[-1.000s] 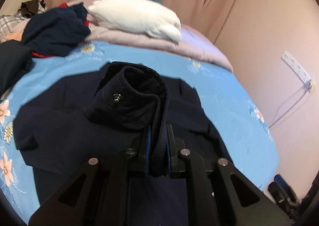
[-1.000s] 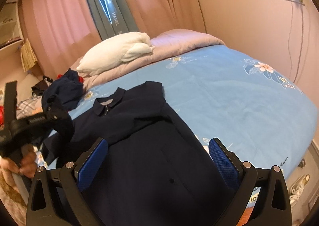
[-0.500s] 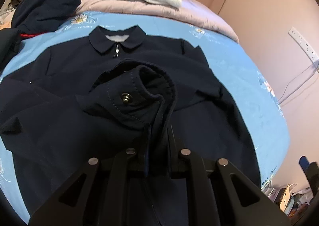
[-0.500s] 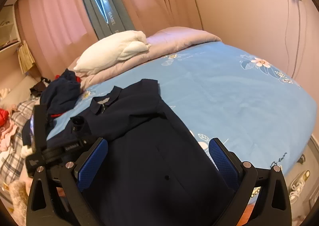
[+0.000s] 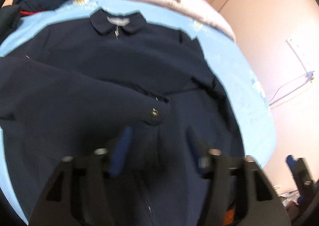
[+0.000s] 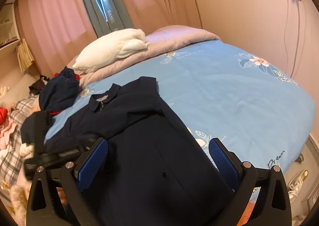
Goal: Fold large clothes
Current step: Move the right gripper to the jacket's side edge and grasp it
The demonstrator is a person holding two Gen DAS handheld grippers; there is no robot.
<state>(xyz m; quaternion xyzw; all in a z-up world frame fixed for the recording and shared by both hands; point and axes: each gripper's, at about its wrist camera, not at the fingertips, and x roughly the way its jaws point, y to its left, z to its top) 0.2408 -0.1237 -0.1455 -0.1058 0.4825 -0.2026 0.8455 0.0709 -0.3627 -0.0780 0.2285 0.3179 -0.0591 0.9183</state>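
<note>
- Currently, L sleeve fold is being finished: navy jacket (image 5: 123, 62) lies front-up on blue bedsheet (image 6: 229, 86), collar (image 5: 117, 22) toward the pillow (image 6: 111, 48).
- Sleeve cuff (image 5: 153, 114) w/ snap is laid across the chest, below the collar, just beyond the left gripper (image 5: 159, 140).
- Left gripper: fingers apart, just been opening; nothing clamped. Earlier frame: cuff was pinched and bunched upright betw. pads; now released, lying flat.
- Right gripper (image 6: 157, 156): fingers wide apart over the hem end, empty, as earlier.
- Advice: cuff should be smoothed flat, withdrawal kept clear of fabric, to avoid dragging the sleeve.
</note>
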